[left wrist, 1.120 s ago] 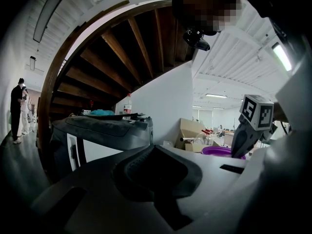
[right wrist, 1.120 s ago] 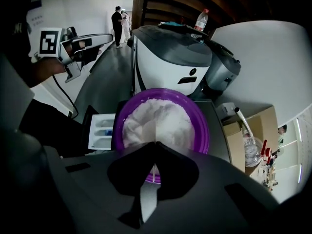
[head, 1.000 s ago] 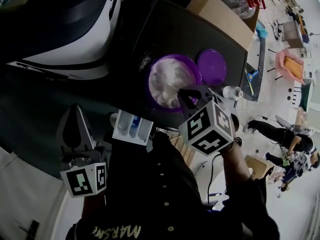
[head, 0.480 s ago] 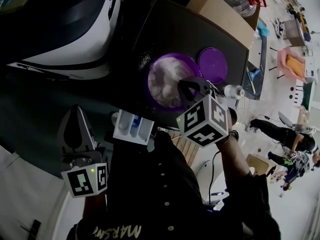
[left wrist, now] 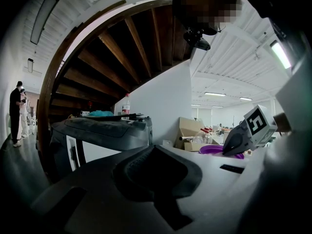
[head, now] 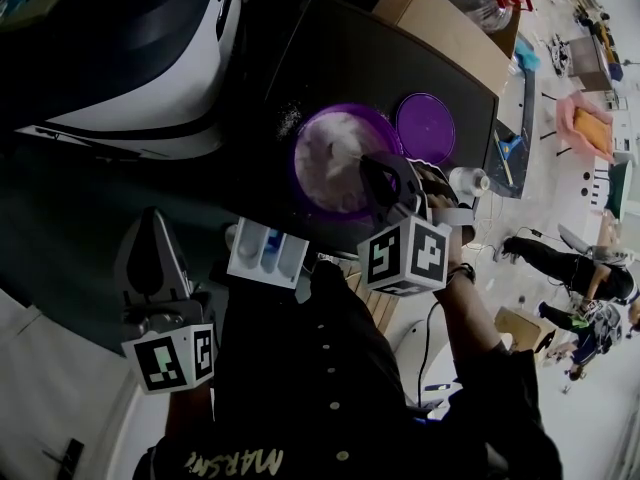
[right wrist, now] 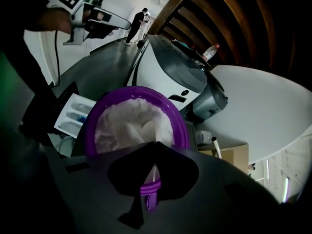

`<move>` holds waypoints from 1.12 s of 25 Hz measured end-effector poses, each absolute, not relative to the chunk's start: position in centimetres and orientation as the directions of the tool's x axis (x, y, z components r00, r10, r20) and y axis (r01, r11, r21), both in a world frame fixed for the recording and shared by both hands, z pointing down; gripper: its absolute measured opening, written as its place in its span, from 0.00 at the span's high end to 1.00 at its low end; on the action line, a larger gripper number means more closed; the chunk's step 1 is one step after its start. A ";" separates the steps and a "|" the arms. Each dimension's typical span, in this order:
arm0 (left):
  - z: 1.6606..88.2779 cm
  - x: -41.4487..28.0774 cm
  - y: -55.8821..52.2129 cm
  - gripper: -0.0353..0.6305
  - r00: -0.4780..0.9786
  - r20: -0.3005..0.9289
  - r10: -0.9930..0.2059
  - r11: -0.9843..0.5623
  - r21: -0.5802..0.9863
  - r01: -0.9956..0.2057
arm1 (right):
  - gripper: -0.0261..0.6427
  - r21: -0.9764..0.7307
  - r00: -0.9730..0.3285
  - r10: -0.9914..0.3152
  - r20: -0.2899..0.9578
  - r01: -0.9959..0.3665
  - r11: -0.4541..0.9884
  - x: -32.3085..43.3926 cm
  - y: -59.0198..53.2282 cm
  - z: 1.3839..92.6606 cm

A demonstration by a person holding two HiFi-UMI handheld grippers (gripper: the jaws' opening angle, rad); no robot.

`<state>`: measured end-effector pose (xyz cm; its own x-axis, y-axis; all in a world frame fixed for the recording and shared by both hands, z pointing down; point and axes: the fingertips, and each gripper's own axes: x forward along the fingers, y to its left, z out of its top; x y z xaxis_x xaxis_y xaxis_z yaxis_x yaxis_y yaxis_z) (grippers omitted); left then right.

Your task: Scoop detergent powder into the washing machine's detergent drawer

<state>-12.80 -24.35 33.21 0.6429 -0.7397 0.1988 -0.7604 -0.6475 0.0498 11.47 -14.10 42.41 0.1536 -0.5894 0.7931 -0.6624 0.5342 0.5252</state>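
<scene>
Right gripper (right wrist: 155, 143) is clamped on the scoop (right wrist: 142, 129), sunk in powder (right wrist: 117, 121) in the purple tub (right wrist: 92, 118); left gripper (left wrist: 156, 146) is closed, empty. The scoop should be lifted level toward the drawer (right wrist: 73, 113) beside the tub.

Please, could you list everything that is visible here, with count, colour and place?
washing machine: one, white and dark, upper left
bowl: one, purple, on the dark table
powder: white, fills the bowl
lid: one, purple, flat, right of the bowl
detergent drawer: one, white, nearer the person than the bowl
cardboard box: one, brown, behind the table
scoop: one, white, dipping into the powder
left tongs: shut, empty, left of the drawer
right tongs: shut on the scoop, over the bowl
</scene>
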 end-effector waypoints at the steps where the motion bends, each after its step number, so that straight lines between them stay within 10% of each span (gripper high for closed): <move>1: 33.2 -12.8 -24.4 0.94 0.643 0.197 -0.740 -0.648 0.048 -0.760 | 0.91 0.543 0.153 -0.608 0.779 -0.648 0.534 11.4 -14.0 42.3; 28: 25.7 -14.3 -19.0 0.94 0.574 0.035 -0.818 -0.575 -0.036 -0.817 | 0.91 0.854 -0.006 -0.913 0.408 -0.350 0.384 7.3 -11.4 35.7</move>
